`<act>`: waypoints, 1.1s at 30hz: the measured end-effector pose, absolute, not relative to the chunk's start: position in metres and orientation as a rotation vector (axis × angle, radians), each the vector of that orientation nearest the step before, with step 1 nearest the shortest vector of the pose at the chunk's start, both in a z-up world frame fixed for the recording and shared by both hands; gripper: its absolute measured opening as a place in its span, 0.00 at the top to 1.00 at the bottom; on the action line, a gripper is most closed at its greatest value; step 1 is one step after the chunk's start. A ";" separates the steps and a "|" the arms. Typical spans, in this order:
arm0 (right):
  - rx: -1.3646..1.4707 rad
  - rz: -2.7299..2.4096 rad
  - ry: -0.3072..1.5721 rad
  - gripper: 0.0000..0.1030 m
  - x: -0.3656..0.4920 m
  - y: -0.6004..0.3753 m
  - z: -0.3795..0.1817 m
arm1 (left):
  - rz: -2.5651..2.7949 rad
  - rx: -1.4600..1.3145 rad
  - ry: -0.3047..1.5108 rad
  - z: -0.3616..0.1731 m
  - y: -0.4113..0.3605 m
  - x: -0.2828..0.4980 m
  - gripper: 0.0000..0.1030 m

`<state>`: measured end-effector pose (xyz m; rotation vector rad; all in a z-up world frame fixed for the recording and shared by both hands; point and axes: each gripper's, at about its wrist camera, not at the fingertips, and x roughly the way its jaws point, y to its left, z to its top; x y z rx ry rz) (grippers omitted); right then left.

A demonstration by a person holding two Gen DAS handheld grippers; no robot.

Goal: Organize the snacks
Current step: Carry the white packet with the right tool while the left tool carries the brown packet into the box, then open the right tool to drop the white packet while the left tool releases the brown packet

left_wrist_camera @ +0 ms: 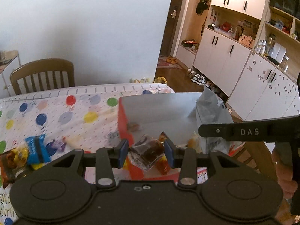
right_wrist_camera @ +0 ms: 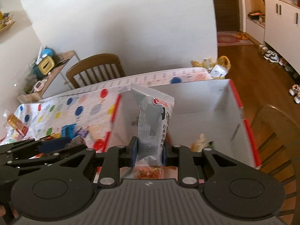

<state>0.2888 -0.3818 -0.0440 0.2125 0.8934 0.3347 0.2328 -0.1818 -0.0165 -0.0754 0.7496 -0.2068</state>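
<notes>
My left gripper (left_wrist_camera: 146, 151) is shut on a dark brown snack in clear wrap (left_wrist_camera: 148, 152), held over the near wall of the red-and-white cardboard box (left_wrist_camera: 122, 120). My right gripper (right_wrist_camera: 149, 154) is shut on a tall grey noodle snack packet (right_wrist_camera: 151, 120), held upright over the same box (right_wrist_camera: 241, 112). That packet (left_wrist_camera: 210, 110) and the right gripper's black body show at the right of the left wrist view. Small wrapped snacks (left_wrist_camera: 134, 126) lie on the box floor. The left gripper's body shows at the lower left of the right wrist view.
Loose snacks lie on the polka-dot tablecloth (left_wrist_camera: 56, 112) left of the box: a blue packet (left_wrist_camera: 35, 148), a purple candy (left_wrist_camera: 58, 145) and orange wrappers. A bottle (right_wrist_camera: 16, 124) lies at the table's far left. A wooden chair (left_wrist_camera: 43, 75) stands behind the table.
</notes>
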 end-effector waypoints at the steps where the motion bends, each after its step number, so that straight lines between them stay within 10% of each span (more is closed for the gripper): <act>1: 0.215 0.330 0.894 0.77 0.293 -0.388 -0.046 | -0.207 -0.070 0.753 -0.017 -0.188 0.238 0.61; 33: 0.152 0.363 1.070 0.76 0.347 -0.413 -0.135 | -0.072 0.017 1.020 -0.105 -0.255 0.371 0.61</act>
